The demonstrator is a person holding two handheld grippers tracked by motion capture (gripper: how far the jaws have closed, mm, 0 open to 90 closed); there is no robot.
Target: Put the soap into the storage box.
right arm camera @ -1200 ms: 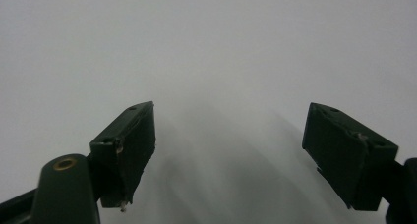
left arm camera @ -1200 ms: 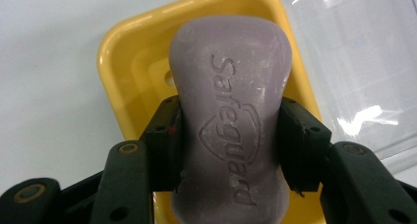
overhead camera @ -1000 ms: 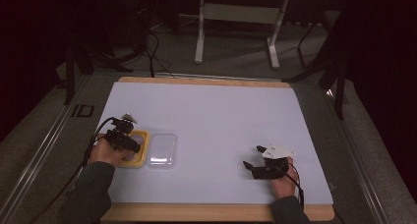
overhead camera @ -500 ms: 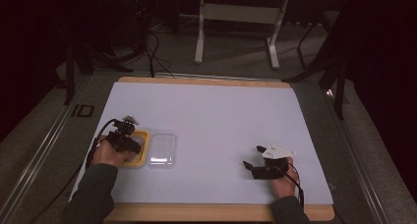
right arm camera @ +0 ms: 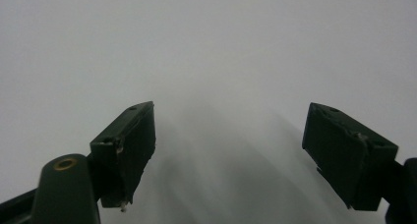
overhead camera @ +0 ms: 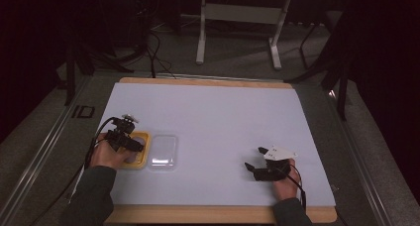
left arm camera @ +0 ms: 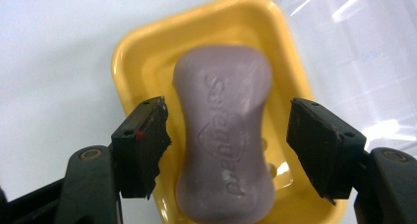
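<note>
The soap (left arm camera: 223, 135) lies lengthwise in the yellow dish (left arm camera: 147, 52), its raised lettering facing up, near the left front of the table (overhead camera: 223, 107). The left tongs (left arm camera: 228, 135) hang straight over it with a jaw on each side; the jaws have just been opening and now stand apart from the bar, with dish showing in the gaps, so the soap rests on its own weight rather than in a grip. That looks like a release after setting it down. A clear lid (overhead camera: 163, 149) lies just beside the dish on its right, likely kept near to go on next. The right tongs (right arm camera: 246, 150) sit wide and empty over bare table, well apart from the dish, probably waiting out of the way.
</note>
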